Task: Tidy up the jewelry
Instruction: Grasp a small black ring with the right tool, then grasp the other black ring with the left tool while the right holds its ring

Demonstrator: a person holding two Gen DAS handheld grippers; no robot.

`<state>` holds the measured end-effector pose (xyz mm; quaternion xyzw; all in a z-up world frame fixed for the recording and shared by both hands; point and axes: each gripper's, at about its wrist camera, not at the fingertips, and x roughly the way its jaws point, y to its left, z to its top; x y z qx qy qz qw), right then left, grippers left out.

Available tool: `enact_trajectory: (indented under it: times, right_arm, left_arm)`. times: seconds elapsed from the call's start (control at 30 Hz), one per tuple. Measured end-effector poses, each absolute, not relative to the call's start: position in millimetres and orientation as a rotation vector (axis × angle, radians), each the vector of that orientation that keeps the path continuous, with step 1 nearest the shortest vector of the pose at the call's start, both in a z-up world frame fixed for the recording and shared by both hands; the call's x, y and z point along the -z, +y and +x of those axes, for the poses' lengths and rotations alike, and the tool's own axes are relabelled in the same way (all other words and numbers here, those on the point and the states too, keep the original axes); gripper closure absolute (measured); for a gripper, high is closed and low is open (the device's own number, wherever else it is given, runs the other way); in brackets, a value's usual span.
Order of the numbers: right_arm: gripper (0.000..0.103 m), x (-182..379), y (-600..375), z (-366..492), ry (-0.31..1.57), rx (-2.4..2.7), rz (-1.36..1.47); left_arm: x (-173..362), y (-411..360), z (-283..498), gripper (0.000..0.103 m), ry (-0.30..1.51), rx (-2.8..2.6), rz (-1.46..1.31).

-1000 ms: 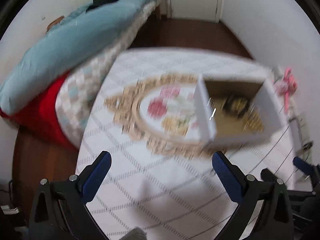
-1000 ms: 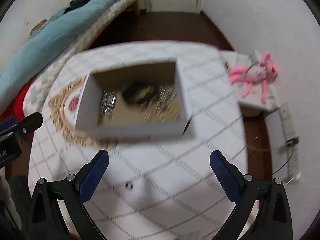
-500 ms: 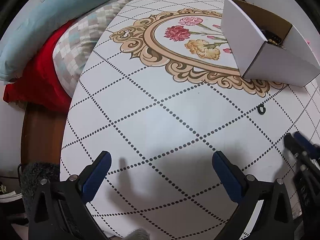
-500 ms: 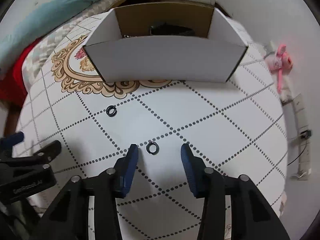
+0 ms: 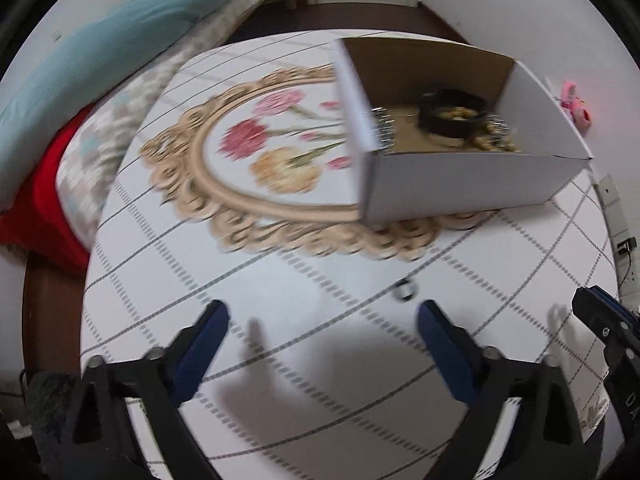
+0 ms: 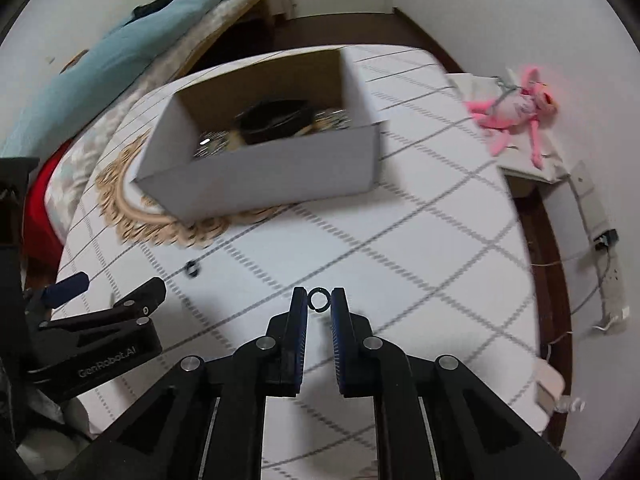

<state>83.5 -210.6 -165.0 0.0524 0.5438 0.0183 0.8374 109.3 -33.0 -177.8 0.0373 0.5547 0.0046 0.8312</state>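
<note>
My right gripper (image 6: pixel 319 300) is shut on a small black ring (image 6: pixel 319 299), held between its fingertips above the table. A second black ring (image 6: pixel 192 269) lies on the tablecloth to the left; in the left wrist view the second ring (image 5: pixel 405 290) lies just ahead of the right fingertip. My left gripper (image 5: pixel 322 334) is open and empty above the tablecloth. A white cardboard box (image 6: pixel 260 176) stands beyond, holding a black bangle (image 6: pixel 276 120) and other jewelry; the box (image 5: pixel 460 180) also shows in the left wrist view.
The round table (image 6: pixel 420 240) has a white diamond-pattern cloth with a floral medallion (image 5: pixel 260 168). Bedding and cushions (image 5: pixel 80 80) lie at the left. A pink plush toy (image 6: pixel 516 108) sits on a side stand at the right. Cables and a power strip (image 6: pixel 612 280) lie at the right.
My right gripper has closed on the ring that lay between its fingers and lifted it. Both grippers have risen and tilted back, so the box interior shows again.
</note>
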Motion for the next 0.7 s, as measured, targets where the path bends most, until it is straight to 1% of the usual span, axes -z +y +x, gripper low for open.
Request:
enact_trajectory:
  times: [0.03,0.1,0.13,0.27,0.3,0.33,0.37,0.5,0.7]
  right_arm:
    - [0.091,165,-218,85,1.151,-0.021,0.121]
    - [0.091,166,-230,87,1.151,0.004,0.133]
    - [0.091,166,-235,89,1.151,0.012,0.141]
    - [0.091,167,-247,93,1.148,0.037,0.163]
    - [0.091,167,-249,94,1.147,0.040,0.168]
    - [0.091,167,-249,95,1.146,0.042,0.171]
    - [0.091,167,-250,95,1.146,0.042,0.172]
    - [0.091,167,-249,97,1.143,0.043,0.173]
    - [0.091,167,-248,98,1.144,0.038,0.178]
  left_arm:
    - [179,-38,111,0.026,1.174,-0.003,0.094]
    - [183,-47,114,0.049,1.174,0.016,0.119]
    - [184,-50,114,0.052,1.178,0.021,0.123]
    - [185,-54,114,0.079,1.156,0.045,0.122]
    - [186,-54,114,0.085,1.156,0.055,0.113]
    - [185,-56,112,0.089,1.155,0.060,0.111]
    - [184,-57,112,0.095,1.151,0.068,0.114]
    - [184,-59,112,0.100,1.144,0.080,0.117]
    - [184,-55,113,0.101,1.141,0.091,0.096]
